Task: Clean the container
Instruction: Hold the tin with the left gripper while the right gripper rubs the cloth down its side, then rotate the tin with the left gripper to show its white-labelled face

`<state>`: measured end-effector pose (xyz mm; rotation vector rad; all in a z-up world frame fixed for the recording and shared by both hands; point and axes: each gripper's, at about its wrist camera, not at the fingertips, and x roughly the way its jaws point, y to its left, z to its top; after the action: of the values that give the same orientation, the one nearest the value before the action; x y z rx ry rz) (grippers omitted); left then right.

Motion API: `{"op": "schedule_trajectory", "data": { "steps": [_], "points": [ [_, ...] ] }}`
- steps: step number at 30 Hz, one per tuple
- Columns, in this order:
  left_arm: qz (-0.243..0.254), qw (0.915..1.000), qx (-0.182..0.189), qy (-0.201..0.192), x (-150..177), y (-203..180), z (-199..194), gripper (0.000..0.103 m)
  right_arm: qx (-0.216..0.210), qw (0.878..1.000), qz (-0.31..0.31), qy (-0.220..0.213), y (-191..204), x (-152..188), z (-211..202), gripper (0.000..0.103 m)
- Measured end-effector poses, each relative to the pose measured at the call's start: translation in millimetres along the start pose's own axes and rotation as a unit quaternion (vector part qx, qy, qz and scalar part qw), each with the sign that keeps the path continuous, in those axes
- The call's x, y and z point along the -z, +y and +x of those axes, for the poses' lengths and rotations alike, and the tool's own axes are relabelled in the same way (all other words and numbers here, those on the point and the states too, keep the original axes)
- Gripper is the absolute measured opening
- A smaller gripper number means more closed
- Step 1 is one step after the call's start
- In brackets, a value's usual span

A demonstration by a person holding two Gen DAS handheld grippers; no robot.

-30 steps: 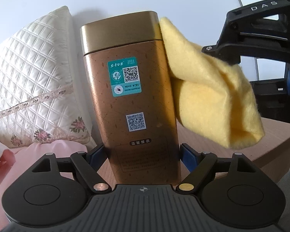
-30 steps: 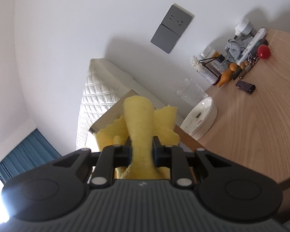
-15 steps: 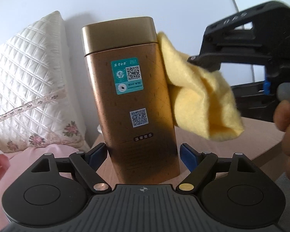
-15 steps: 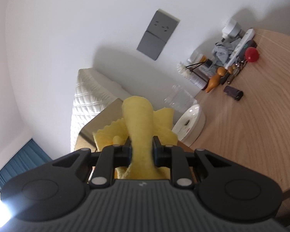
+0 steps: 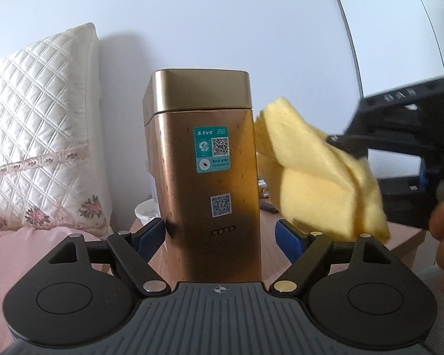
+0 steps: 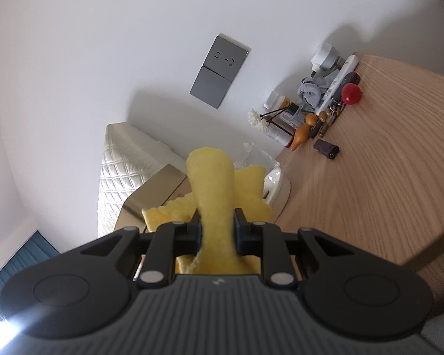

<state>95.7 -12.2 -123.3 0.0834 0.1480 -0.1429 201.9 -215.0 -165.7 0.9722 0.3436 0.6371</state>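
A tall gold-brown tin container with a gold lid and teal sticker stands upright between the blue pads of my left gripper, which holds it low down. My right gripper is shut on a yellow cloth. In the left wrist view the cloth hangs at the container's right side, touching or nearly touching its upper right edge, with the right gripper behind it at far right. In the right wrist view the container's lid shows just beyond the cloth.
A wooden table carries a white bowl-like dish, a clear glass, and several small items near the wall, including a red ball. A white quilted pillow and pink bedding lie to the left.
The container has turned upright and sits lower in the left view. The cloth and right gripper have shifted right and down, off the container's upper side.
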Motion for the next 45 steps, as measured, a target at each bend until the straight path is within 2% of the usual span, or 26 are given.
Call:
{"op": "schedule_trajectory", "data": {
  "steps": [4,8,12,17,21,24,29,31,36,40,43,45],
  "points": [
    [-0.012,0.9999,0.004,0.000,0.6,-0.9,-4.3,0.084,0.001,1.000,-0.001,0.001,-0.8,-2.5,-1.8,0.022],
    [0.004,0.9999,0.013,0.002,5.9,-1.2,-2.4,0.084,0.003,1.000,0.010,-0.009,-6.7,-7.9,-4.4,0.022],
    [0.017,0.9988,0.046,0.000,4.9,-7.0,-2.3,0.084,0.004,1.000,0.017,-0.018,-12.5,-14.0,-7.1,0.022],
    [0.040,0.9967,0.071,0.003,0.8,-22.2,-4.9,0.087,0.008,0.999,0.021,-0.035,-18.5,-23.1,-15.2,0.022],
    [0.021,0.9949,0.098,-0.001,-4.3,-2.5,-15.1,0.087,0.017,0.999,0.024,-0.042,-23.9,-26.3,-19.9,0.022],
    [0.022,0.9921,0.123,-0.001,-3.4,19.7,-23.3,0.093,0.016,0.998,0.032,-0.042,-27.3,-27.2,-21.0,0.022],
    [0.002,0.9824,0.186,0.012,-13.1,64.4,-14.9,0.095,0.014,0.998,0.047,-0.037,-30.8,-24.0,-21.2,0.022],
    [-0.002,0.9806,0.196,0.001,-17.1,79.1,-13.3,0.100,0.016,0.998,0.046,-0.032,-29.7,-21.7,-20.4,0.022],
    [-0.018,0.9743,0.224,0.013,-15.3,119.8,10.7,0.103,0.021,0.999,0.043,-0.021,-27.5,-17.1,-19.5,0.022],
    [-0.008,0.9652,0.257,0.045,-8.7,133.0,38.6,0.103,0.018,0.999,0.040,-0.017,-26.8,-15.6,-19.7,0.022],
    [-0.033,0.9538,0.294,0.054,-1.9,136.4,47.2,0.103,0.012,0.999,0.045,-0.013,-27.2,-13.4,-18.1,0.022],
    [-0.034,0.9491,0.307,0.060,3.8,131.3,45.5,0.103,0.002,0.998,0.058,-0.003,-29.8,-11.4,-15.8,0.022]
  ]
}}
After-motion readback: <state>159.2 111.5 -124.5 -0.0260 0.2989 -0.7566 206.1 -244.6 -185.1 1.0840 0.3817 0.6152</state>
